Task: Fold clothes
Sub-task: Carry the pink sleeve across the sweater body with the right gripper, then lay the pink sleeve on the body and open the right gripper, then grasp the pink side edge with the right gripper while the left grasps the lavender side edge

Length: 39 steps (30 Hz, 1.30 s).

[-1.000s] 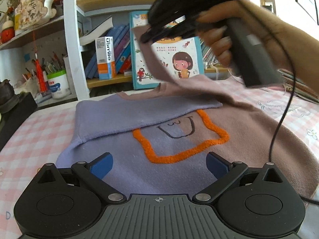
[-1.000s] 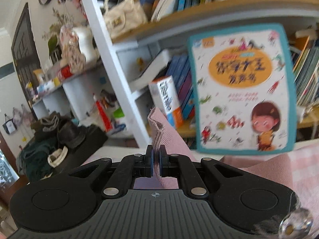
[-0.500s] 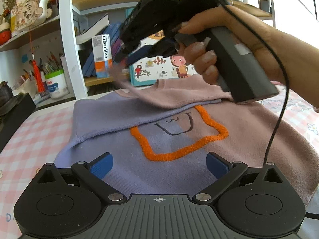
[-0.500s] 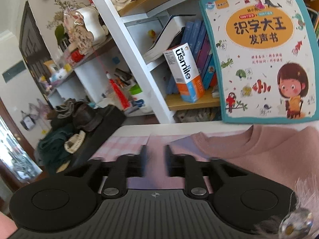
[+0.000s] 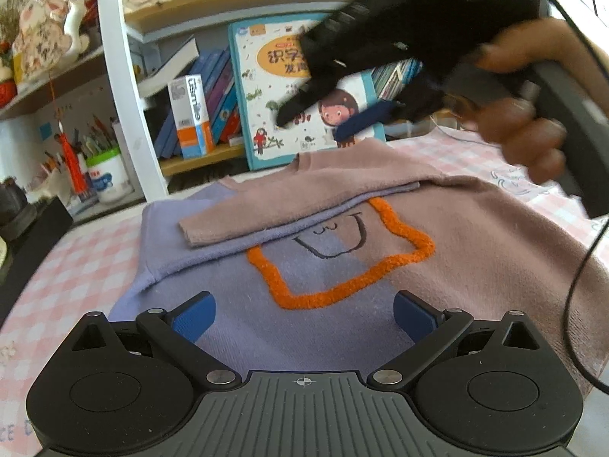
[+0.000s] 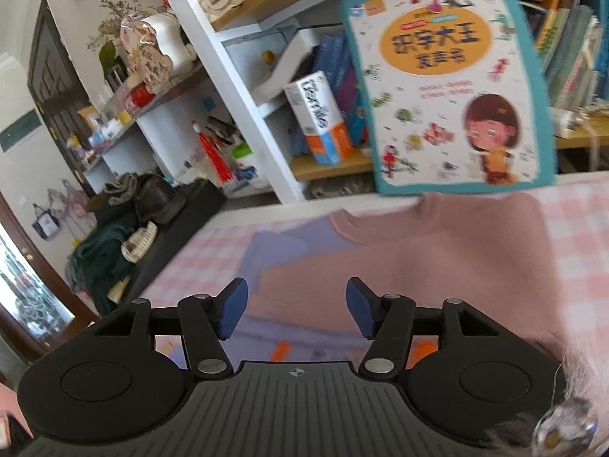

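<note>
Mauve-and-lilac sweater (image 5: 342,251) flat mid-counter (image 5: 57,266), neck toward far edge. Pink sleeve (image 5: 289,202), just released, now folded across chest. Right gripper (image 5: 323,122) lifted, fingers spread, empty. Left gripper (image 5: 304,316) fingers spread. Both sleeves in; body fold likely remains.

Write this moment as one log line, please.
step: sleeve fold | sweater: flat on table | pink sleeve: laid across chest | left claw: open | right claw: open, empty

Each hand-held gripper (image 5: 302,316) (image 6: 296,314) is black with blue pads (image 5: 192,318), silver screws and a ribbed body; a black cable (image 5: 574,285) trails.
</note>
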### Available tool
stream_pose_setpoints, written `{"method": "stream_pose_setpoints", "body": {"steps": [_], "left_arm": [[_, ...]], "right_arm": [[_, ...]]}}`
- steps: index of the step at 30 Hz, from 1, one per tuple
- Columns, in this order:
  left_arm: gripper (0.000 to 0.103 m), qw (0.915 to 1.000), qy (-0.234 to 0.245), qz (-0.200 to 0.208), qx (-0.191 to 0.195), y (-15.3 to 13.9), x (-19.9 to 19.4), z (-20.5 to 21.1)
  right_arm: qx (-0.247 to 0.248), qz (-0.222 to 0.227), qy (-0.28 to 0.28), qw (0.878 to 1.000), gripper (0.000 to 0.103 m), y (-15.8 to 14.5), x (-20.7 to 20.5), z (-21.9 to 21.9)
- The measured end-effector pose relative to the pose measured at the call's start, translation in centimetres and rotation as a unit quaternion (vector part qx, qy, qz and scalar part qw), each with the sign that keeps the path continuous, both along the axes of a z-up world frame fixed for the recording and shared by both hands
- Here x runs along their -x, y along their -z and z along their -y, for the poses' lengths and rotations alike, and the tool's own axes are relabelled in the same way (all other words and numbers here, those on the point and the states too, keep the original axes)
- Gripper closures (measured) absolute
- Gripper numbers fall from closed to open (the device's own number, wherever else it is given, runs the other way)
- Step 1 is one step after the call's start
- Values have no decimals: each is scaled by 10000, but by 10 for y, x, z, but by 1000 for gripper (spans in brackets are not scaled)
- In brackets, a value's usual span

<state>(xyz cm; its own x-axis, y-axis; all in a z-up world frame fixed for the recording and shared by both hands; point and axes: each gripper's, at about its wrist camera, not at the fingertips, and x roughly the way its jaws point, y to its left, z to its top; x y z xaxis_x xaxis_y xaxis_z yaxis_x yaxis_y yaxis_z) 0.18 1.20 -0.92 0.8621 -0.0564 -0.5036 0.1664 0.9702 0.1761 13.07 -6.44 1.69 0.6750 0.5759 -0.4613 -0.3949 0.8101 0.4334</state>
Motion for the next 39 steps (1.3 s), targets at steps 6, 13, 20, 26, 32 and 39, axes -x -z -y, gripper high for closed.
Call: {"method": "stream_pose_setpoints", "body": {"steps": [6, 13, 20, 26, 32, 39], "left_arm": [[2, 9997, 69, 135, -203, -1, 4, 6], [2, 9990, 181, 236, -319, -1, 8, 10], [2, 9990, 325, -271, -119, -6, 24, -10], [2, 9950, -159, -819, 548, -22, 42, -55], [2, 9842, -574, -1277, 1088, -28, 59, -95], [4, 9775, -794, -1343, 1419, -22, 63, -106]], "right_arm": [[342, 60, 173, 9992, 39, 9, 47, 35], [340, -231, 471, 9980, 36, 33, 110, 81], [50, -758, 1137, 9906, 36, 56, 159, 132], [-176, -1114, 1306, 9850, 39, 59, 188, 157], [-115, -1260, 1246, 9841, 42, 64, 203, 156], [58, -1254, 1132, 9856, 56, 64, 200, 148]]}}
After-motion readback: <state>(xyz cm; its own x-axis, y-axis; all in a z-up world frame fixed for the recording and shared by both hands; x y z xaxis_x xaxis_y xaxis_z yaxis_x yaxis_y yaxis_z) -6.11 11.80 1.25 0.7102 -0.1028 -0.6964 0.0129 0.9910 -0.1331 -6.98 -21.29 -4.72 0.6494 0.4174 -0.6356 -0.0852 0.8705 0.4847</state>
